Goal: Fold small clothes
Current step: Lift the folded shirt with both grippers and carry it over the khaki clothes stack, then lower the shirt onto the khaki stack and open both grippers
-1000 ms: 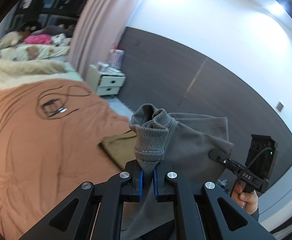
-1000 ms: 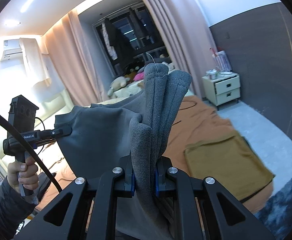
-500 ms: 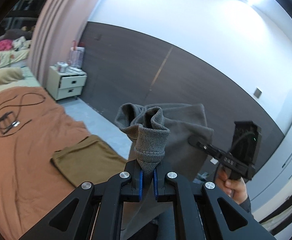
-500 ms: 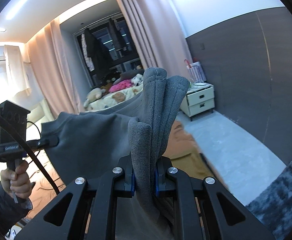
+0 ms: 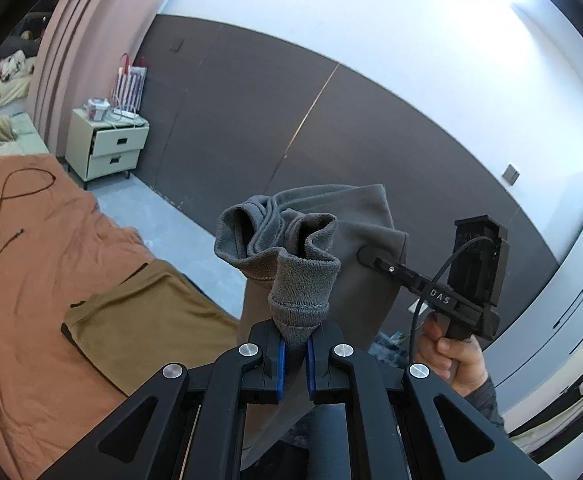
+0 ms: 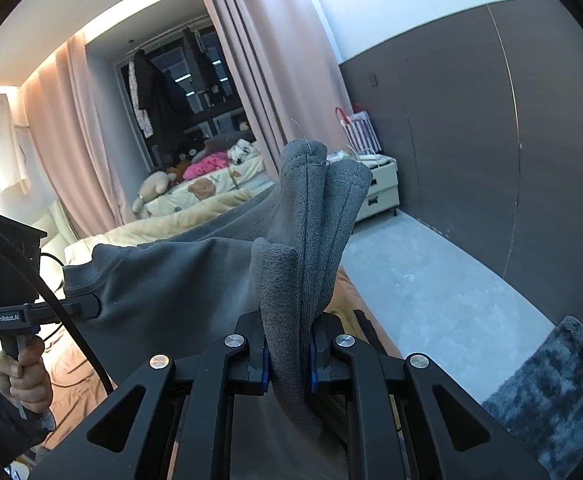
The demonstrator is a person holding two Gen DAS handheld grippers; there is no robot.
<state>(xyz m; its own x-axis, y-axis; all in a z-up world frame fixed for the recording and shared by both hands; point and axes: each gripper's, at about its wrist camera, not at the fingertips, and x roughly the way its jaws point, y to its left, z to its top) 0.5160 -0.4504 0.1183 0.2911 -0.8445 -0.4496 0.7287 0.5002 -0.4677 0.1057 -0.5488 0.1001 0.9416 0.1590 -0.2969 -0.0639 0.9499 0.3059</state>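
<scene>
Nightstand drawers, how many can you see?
2, stacked on the nightstand front: upper drawer, lower drawer. None looks hidden.

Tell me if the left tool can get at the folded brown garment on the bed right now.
Probably not as things stand. The left tool is shut on a bunched end of the grey garment, which the right tool also clamps. The brown garment lies unobstructed on the orange bedspread, below it.

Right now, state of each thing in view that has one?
left gripper: shut on the grey garment's ribbed edge
right gripper: shut on another bunched edge of the garment
grey garment: lifted, hanging between both grippers, not folded
brown cloth: lying flat on the bed
nightstand: both drawers closed
pink curtain: drawn aside
</scene>
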